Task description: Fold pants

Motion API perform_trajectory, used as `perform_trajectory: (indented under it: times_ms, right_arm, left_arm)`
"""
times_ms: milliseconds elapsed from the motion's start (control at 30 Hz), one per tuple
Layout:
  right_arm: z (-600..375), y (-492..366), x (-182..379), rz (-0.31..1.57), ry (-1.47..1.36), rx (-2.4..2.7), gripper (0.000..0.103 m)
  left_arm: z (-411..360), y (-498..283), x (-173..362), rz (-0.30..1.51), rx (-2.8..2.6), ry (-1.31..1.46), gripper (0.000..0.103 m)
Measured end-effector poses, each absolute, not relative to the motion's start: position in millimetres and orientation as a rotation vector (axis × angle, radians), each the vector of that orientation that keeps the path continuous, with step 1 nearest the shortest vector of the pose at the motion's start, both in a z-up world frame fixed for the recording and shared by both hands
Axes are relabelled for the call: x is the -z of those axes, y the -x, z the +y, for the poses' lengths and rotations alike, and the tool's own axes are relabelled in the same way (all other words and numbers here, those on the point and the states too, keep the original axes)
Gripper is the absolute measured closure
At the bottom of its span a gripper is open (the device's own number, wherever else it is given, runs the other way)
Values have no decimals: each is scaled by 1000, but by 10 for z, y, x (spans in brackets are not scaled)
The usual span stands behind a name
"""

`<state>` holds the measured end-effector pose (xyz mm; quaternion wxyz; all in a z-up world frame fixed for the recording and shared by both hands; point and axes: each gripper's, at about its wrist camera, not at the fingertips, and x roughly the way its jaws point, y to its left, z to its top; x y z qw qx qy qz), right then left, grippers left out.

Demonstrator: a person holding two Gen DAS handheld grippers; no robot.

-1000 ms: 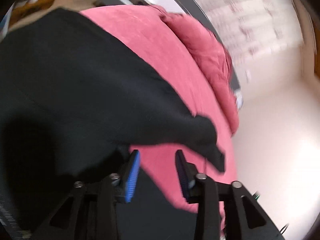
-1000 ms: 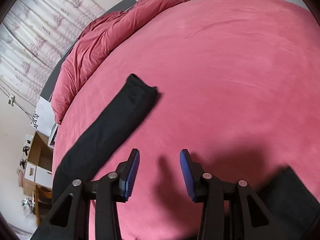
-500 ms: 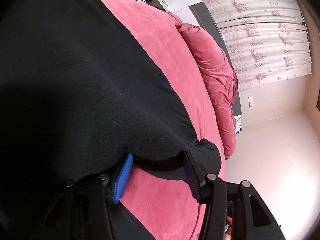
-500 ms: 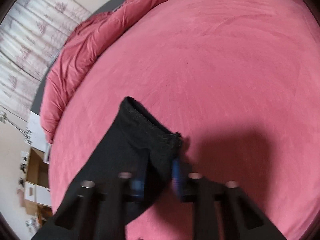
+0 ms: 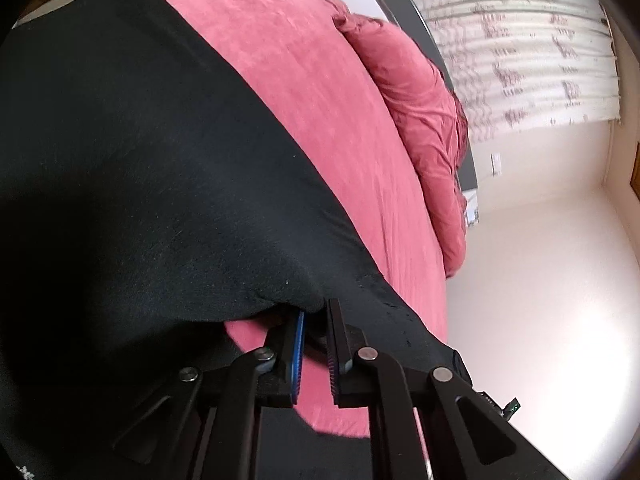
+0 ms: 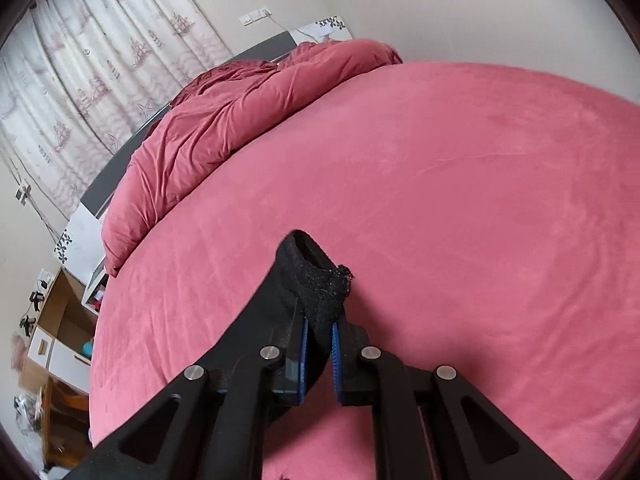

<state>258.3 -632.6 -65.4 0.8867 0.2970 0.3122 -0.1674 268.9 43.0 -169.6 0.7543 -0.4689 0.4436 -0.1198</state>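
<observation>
Item: black pants (image 5: 152,168), knit fabric, spread over the pink bed (image 6: 460,208); one leg end raised clear of the cover.
Leg cuff (image 6: 316,268): ribbed, open-mouthed, slightly frayed at one corner; pinched in the right gripper (image 6: 319,344), fingers (image 6: 337,354) clenched on it.
Waist-side edge (image 5: 288,300): bunched fold, clamped in the left gripper (image 5: 314,350), fingers clenched on the cloth.
Handling, judged: light, soft, limp; sags between holds; no fragility; the knit probably grips the ribbed pads well.
Hold points, judged: cuff and hem edges, taken thick enough to catch both layers.
Risk, judged: a thin pinch slips free, leaving one layer behind.
Surroundings: rumpled red duvet (image 6: 224,120) at the head of the bed; patterned curtain (image 6: 92,64) beyond.
</observation>
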Motion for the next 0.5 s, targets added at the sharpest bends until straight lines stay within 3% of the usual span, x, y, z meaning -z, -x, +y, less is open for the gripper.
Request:
perform_trajectory:
  times_ms: [367, 433, 500]
  right_arm:
    - [-6594, -1887, 1877, 791, -834, 521, 94]
    - [-6615, -1873, 1886, 772, -854, 527, 94]
    - [-6624, -1880, 1819, 776, -836, 524, 94]
  left_arm:
    - [233, -2563, 1952, 1081, 257, 814, 89]
    - [217, -2508, 1882, 1068, 248, 766, 76]
    - [219, -2468, 1841, 1065, 256, 765, 73]
